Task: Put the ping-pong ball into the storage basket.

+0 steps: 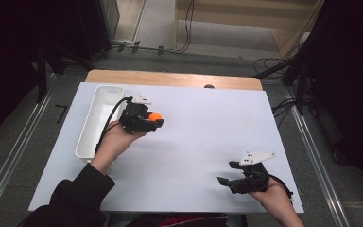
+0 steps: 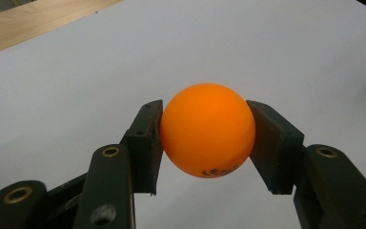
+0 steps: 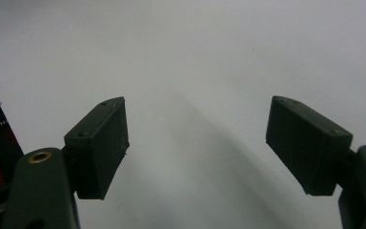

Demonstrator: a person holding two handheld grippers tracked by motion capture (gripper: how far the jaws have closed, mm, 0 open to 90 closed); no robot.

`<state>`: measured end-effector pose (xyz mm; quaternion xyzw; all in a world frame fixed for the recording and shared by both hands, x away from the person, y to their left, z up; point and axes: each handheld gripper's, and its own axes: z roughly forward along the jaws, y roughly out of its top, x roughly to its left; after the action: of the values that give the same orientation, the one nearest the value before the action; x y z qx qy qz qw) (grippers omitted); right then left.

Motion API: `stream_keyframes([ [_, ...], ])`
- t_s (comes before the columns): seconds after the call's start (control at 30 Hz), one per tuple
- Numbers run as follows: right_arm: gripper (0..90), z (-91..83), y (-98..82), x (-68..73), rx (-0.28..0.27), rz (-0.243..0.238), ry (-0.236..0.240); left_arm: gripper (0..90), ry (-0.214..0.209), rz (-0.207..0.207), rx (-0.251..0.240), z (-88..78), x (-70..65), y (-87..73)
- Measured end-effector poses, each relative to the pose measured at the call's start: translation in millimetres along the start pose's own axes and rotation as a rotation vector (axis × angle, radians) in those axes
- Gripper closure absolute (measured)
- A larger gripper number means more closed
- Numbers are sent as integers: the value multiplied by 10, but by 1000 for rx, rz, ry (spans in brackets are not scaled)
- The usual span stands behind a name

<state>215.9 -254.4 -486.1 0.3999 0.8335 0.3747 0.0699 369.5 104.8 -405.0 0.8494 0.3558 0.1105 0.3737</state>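
Note:
An orange ball (image 1: 155, 116) is clamped in my left gripper (image 1: 154, 119), held above the white table sheet just right of the tray. In the left gripper view the ball (image 2: 207, 130) sits between the two black pads (image 2: 145, 143), which press on both of its sides, with the left gripper (image 2: 205, 143) shut on it. My right gripper (image 1: 226, 177) rests low near the table's front right and points left. Its jaws stand wide apart in the right gripper view (image 3: 198, 143), with nothing between them but the white sheet.
A long white tray (image 1: 97, 118) stands along the left side of the white sheet (image 1: 194, 142). A wooden table edge (image 1: 170, 78) shows at the back. Cables and dark stands lie on the floor beyond and to the right.

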Motion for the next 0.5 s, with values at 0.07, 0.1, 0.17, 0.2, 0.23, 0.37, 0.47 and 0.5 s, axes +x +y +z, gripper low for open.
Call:
stream_keyframes([
  [0.07,207,-6,0,-1,1,4,-2,492,4,-4,0,-13,19,-1],
  [0.1,207,-6,-1,-3,0,5,0,492,6,-3,0,-19,30,-2],
  [0.17,207,-8,-1,-7,-2,6,-2,492,4,-13,0,-33,52,-5],
  [0.2,207,-8,-1,-8,-2,6,-2,492,8,-17,-1,-37,60,-7],
  [0.23,207,-9,-1,-7,-2,6,-2,492,3,-17,0,-41,72,-9],
  [0.37,207,-5,-2,-3,0,5,-1,492,-8,-30,9,-73,119,-6],
  [0.47,207,-7,-2,-4,1,6,0,492,-8,-35,6,-91,142,-8],
  [0.5,207,-6,-2,-4,1,7,0,492,-7,-38,6,-97,150,-8],
])
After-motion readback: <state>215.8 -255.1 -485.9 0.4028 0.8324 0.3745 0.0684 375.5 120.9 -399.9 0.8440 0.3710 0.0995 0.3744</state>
